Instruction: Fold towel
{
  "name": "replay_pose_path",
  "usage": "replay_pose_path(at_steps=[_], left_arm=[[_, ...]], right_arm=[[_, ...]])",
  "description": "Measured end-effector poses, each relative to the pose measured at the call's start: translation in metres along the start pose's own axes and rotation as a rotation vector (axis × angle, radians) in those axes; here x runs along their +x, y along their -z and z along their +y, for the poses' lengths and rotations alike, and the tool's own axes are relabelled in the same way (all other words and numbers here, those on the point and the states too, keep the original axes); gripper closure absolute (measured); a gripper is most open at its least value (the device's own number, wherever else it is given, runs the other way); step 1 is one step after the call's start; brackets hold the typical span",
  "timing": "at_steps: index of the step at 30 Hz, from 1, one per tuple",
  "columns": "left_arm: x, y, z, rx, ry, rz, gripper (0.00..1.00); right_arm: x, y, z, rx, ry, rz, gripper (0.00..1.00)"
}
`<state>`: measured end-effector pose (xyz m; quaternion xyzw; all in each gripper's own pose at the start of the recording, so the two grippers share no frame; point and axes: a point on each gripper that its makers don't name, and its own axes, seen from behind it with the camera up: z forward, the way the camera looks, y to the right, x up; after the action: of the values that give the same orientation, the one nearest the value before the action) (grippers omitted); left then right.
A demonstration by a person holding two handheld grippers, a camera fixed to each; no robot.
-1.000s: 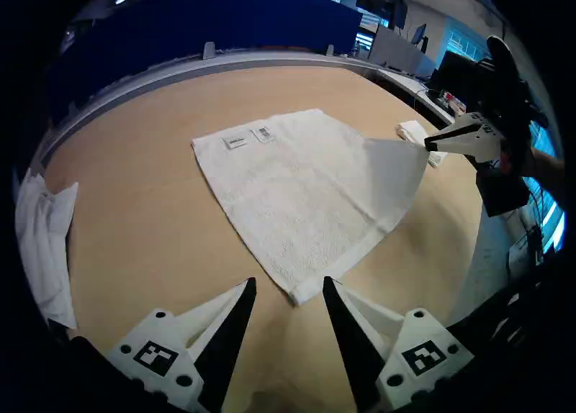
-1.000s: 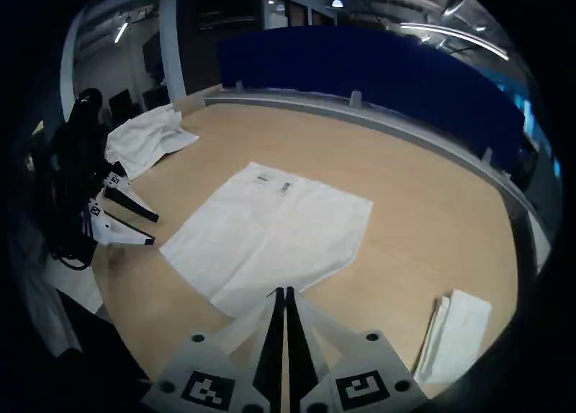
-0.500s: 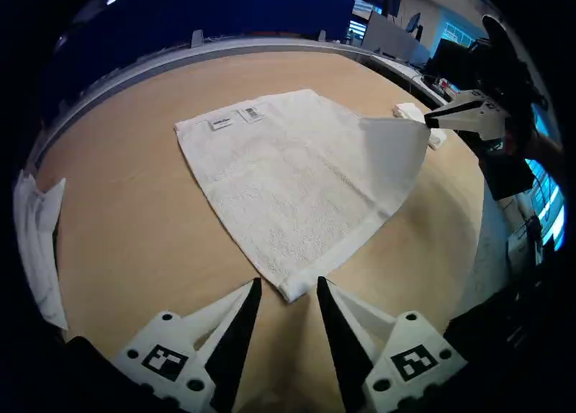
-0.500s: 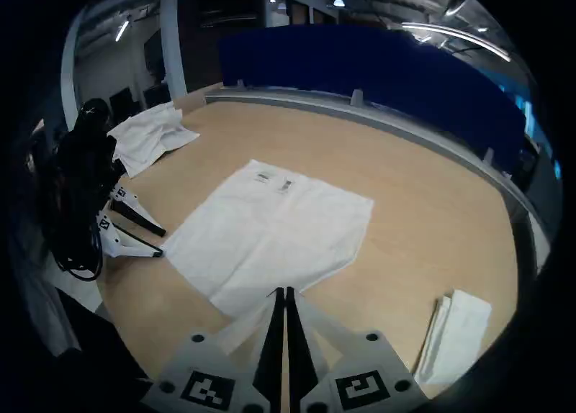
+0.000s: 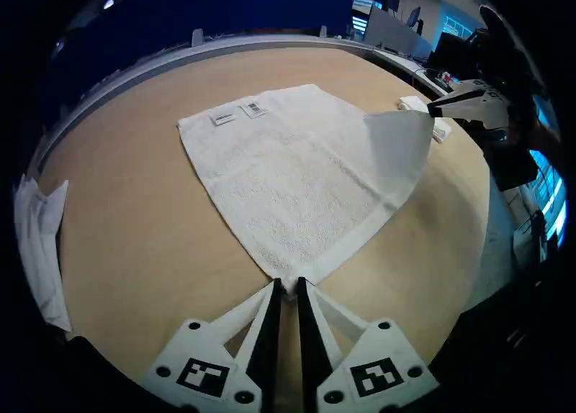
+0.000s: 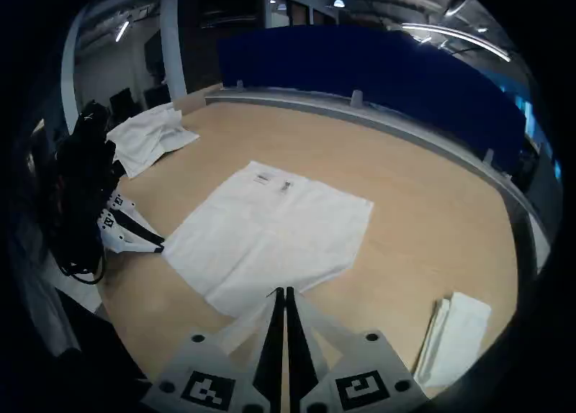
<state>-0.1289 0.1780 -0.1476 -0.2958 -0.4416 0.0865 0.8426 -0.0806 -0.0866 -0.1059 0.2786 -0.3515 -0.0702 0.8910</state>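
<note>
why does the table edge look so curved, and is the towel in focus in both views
Left gripper view: fisheye bends the table edge into an arc; the towel weave is sharp. Right gripper view: same bending, towel sharp, ceiling light strip glares.

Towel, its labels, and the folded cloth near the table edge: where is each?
towel (image 5: 302, 183): left gripper view, middle of the spread cloth.
labels (image 5: 252, 109): left gripper view, the right-hand label near the far hem.
folded cloth (image 6: 461, 330): right gripper view, its top face.

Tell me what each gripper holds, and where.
Both hold the towel: left gripper pinches one corner, right gripper the neighbouring corner, lifted off the table.
</note>
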Motion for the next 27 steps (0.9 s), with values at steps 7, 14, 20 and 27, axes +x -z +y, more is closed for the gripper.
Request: replay_pose_path(at_steps=[7,14,20,27], left_arm=[[0.017,0.012,-0.010,0.009,0.055,0.042,0.87],[0.029,0.016,-0.017,0.014,0.080,0.063,0.92],[0.031,0.017,-0.017,0.012,0.086,0.065,0.92],[0.043,0.032,-0.020,0.015,0.116,0.081,0.92]], right_arm=[[0.005,0.002,-0.001,0.004,0.003,0.013,0.98],[0.010,0.002,0.001,0.003,0.005,0.022,0.98],[0.012,0.001,0.001,0.006,0.006,0.026,0.98],[0.019,0.007,0.001,0.007,0.007,0.037,0.98]])
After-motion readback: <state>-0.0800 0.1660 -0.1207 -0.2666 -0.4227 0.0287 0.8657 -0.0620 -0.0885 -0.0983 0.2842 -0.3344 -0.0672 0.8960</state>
